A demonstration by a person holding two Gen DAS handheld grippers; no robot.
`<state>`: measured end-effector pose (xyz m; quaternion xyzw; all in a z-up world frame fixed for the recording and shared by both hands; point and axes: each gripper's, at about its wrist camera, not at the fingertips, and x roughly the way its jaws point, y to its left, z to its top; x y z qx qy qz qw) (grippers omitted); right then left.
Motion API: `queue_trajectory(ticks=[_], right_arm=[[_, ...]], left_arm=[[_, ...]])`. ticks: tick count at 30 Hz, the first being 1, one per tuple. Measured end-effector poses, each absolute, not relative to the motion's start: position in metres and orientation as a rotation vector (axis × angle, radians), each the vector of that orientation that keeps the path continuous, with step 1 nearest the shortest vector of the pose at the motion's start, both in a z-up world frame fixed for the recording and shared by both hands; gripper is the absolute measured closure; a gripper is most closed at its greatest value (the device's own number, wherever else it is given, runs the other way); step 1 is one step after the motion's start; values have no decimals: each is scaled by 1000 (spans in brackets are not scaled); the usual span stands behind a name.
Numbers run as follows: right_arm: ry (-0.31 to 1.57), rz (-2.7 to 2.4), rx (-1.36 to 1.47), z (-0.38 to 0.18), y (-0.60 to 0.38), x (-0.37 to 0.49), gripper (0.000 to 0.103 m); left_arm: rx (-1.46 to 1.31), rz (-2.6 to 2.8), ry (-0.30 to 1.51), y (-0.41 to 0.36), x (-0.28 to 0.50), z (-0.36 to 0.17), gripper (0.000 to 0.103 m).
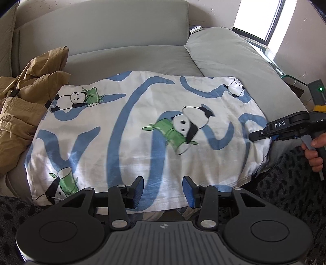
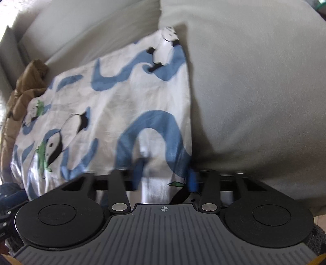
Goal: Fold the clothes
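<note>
We hold the left tool [image 1: 163,189] apart over the panda garment [image 1: 142,132]'s near hem; right tool [image 2: 165,175] apart too — pinch both corners evenly before folding.

Daylight is admitted through a window [image 1: 262,18] at the upper right of the left wrist view, where the pane is overexposed to pure white. The panda-print cloth [image 1: 142,130] is evenly and softly lit there, and its print is seen sharply. Straight lines are bent near the edges by the fisheye lens, and the corners are darkened. The right wrist view is smeared by motion blur; the cloth [image 2: 114,114] and the blue pads [image 2: 192,179] are rendered indistinct. A soft shadow is cast beside the cloth on the grey cushion [image 2: 254,91].
</note>
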<state>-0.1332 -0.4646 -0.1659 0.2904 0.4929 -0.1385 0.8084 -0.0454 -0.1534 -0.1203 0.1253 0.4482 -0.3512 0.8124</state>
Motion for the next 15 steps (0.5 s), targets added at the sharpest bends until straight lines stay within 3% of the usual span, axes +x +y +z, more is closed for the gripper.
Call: queue_trajectory(ticks=[2,7,15], right_arm=[[1026,-322,611,-162,-463,-136,99],[946,-363,642,-142,-454,-136,100],[911,-294,438,-85,-374,-78,100]], left_arm=[[257,-748,954,-150,-44,-119,62],[213,-728,946,-132,-35,-115,62],[101,-653,929,-81,-15,-106,62]])
